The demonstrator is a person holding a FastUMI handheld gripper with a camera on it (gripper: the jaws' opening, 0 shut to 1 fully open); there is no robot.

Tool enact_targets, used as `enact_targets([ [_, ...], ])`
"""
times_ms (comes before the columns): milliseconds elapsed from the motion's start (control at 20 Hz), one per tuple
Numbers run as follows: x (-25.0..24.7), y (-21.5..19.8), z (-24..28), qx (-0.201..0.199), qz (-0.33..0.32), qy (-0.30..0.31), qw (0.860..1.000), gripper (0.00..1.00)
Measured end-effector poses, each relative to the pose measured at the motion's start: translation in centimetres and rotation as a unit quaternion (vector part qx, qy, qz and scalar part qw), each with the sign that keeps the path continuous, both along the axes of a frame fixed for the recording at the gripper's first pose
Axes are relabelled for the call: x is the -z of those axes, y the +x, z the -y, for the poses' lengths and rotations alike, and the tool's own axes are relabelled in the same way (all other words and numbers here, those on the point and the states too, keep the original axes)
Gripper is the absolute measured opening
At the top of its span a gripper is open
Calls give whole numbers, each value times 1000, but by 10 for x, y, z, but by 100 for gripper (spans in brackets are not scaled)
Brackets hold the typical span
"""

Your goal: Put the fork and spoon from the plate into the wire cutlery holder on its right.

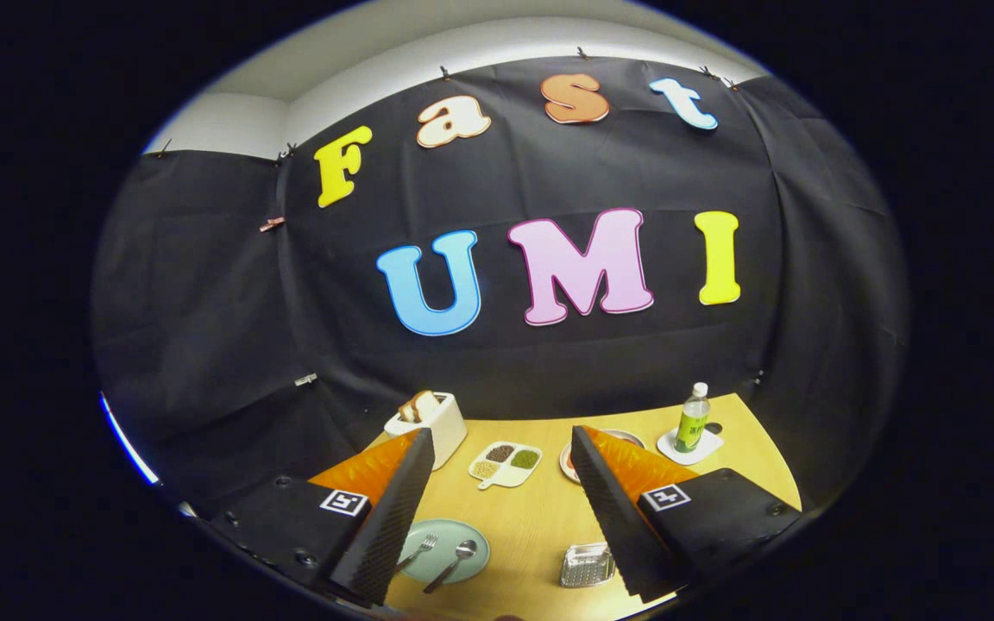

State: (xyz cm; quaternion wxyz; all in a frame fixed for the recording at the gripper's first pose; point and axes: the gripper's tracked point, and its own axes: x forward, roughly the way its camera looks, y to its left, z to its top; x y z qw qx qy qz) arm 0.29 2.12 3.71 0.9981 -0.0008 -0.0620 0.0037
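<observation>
Wooden table (540,517) before black cloth wall; plate (443,552) bears fork (418,552), spoon (454,562); tool (501,509) wide open, empty.

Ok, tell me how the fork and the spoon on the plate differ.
The fork lies nearer the left finger, partly hidden behind it; the spoon lies in full view between the fingers. The fork ends in tines, the spoon in a rounded bowl. The spoon's handle reaches past the plate's edge. Both are metal, slanted alike. The gripper hangs open above.
</observation>
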Motion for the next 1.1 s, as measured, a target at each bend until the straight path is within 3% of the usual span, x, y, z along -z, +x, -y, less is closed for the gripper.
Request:
enact_targets([
  [350,-33,-22,-1,61,83,-55,993,99],
  [450,-37,-39,5,97,120,-57,986,99],
  [600,-42,-43,-12,90,152,-73,982,98],
  [1100,54,34,-45,66,39,-74,994,99],
])
